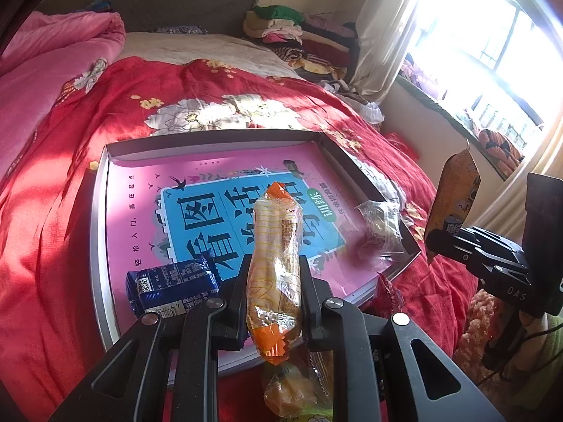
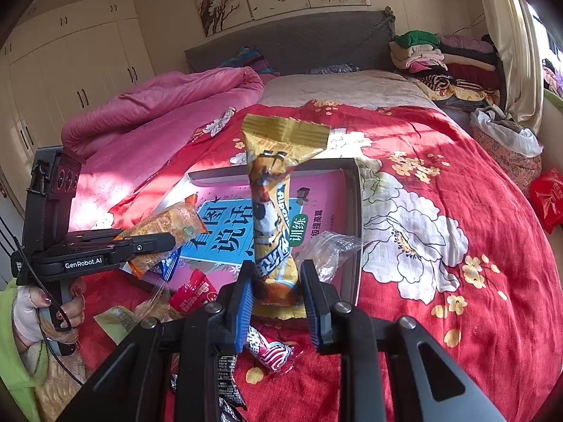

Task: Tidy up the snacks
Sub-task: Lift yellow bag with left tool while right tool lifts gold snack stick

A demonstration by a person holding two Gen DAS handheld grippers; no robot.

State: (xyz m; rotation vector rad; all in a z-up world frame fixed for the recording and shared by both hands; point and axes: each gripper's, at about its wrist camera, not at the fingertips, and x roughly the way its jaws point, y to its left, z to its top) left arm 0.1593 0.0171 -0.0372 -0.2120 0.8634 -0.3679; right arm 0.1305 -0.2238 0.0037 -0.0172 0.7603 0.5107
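Red bedspread (image 2: 440,161); left gripper (image 1: 274,281) clamping orange snack (image 1: 274,246), right gripper (image 2: 274,292) gold snack (image 2: 274,204).

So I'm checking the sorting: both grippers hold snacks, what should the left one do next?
Probably lower the orange snack pack into the box lid and release. The left gripper is shut on it above the lid, where a blue pack already lies.

Red floral bedspread (image 2: 440,183), pink quilt (image 2: 158,112) bunched beside it, folded clothes (image 2: 447,59) stacked near grey headboard (image 2: 299,42), white wardrobes (image 2: 77,70), sunlit window (image 1: 492,45)
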